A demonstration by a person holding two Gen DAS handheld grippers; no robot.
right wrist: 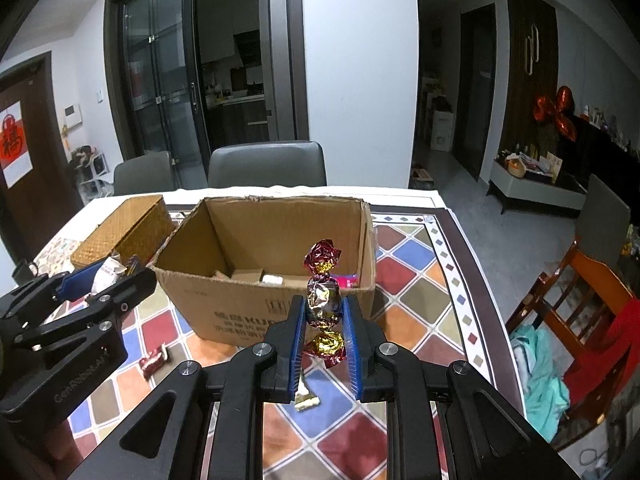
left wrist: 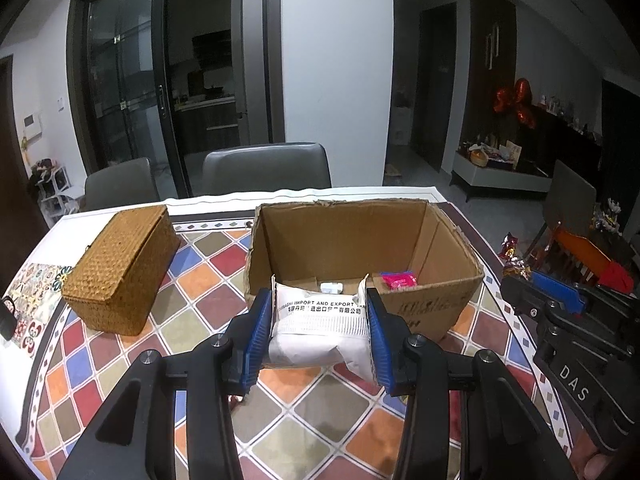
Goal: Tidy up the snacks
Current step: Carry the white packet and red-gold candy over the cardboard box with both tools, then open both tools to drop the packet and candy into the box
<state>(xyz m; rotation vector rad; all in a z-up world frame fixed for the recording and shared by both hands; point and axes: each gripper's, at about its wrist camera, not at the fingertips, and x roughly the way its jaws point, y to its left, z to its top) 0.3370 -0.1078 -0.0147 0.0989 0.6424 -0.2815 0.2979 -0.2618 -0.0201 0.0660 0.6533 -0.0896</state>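
Note:
In the left wrist view my left gripper (left wrist: 318, 300) is shut on a white printed snack packet (left wrist: 320, 332), held just in front of the near wall of an open cardboard box (left wrist: 440, 276). A pink snack (left wrist: 398, 280) and a small white item (left wrist: 331, 287) lie inside the box. In the right wrist view my right gripper (right wrist: 324, 304) is shut on a foil-wrapped candy (right wrist: 323, 300) with twisted red and gold ends, near the cardboard box (right wrist: 224, 308). The left gripper (right wrist: 106, 276) also shows at that view's left edge.
A closed wicker box (left wrist: 120, 268) sits left of the cardboard box on the patterned tablecloth (left wrist: 328, 412). A small red-wrapped snack (right wrist: 154, 362) and a gold wrapper (right wrist: 306, 400) lie on the cloth. Grey chairs (left wrist: 266, 168) stand behind the table and a wooden chair (right wrist: 580, 304) stands at the right.

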